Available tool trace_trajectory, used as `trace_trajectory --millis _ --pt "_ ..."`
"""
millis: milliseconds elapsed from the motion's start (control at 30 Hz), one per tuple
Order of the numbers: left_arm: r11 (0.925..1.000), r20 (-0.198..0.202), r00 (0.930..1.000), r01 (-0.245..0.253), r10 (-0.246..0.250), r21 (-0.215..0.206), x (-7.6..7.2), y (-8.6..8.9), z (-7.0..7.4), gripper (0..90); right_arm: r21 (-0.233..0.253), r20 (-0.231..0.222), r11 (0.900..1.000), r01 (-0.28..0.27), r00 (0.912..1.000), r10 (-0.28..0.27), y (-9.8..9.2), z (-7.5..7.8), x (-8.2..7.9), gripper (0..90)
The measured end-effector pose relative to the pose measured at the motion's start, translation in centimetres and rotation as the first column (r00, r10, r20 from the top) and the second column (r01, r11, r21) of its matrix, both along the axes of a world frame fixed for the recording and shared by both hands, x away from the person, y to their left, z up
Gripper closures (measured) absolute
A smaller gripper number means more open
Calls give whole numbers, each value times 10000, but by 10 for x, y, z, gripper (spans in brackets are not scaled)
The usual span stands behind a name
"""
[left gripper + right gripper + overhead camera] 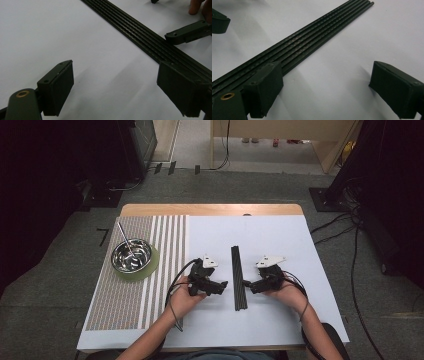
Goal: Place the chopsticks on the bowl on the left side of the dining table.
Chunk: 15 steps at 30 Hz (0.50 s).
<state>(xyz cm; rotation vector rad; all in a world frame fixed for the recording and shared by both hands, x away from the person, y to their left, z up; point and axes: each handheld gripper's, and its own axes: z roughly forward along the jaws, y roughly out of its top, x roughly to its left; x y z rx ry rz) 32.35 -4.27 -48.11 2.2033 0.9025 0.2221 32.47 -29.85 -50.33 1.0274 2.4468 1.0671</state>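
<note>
Both grippers flank the bundle of black rods (238, 278), which lies straight on the white sheet (280, 235) and serves as landmark: the left gripper (223, 284) sits just left of the bundle, the right gripper (246, 283) just right of it, their tips pointing at each other across its lower half. In the left gripper view the left gripper (115, 87) has its jaws spread wide with nothing between them but bare sheet; one jaw overlaps the bundle (140, 32), so contact there is hard to judge. In the right gripper view the right gripper (325, 87) is likewise wide apart and holding nothing, one jaw covering the near end of the bundle (312, 37). Well left of the bundle lies a striped woven mat (125, 290), and on it a green coaster (150, 266) carrying a steel bowl (131, 255) with a thin metal stick (125, 236) leaning out; the stick's lower end is lost in reflections.
</note>
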Motion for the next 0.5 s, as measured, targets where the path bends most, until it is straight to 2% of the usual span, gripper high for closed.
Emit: trace_trajectory --millis 500 --pt "9999 -10 9999 129 -129 -21 -5 -15 -3 143 -12 5 10000 -7 10000 7 0 0 0 109"
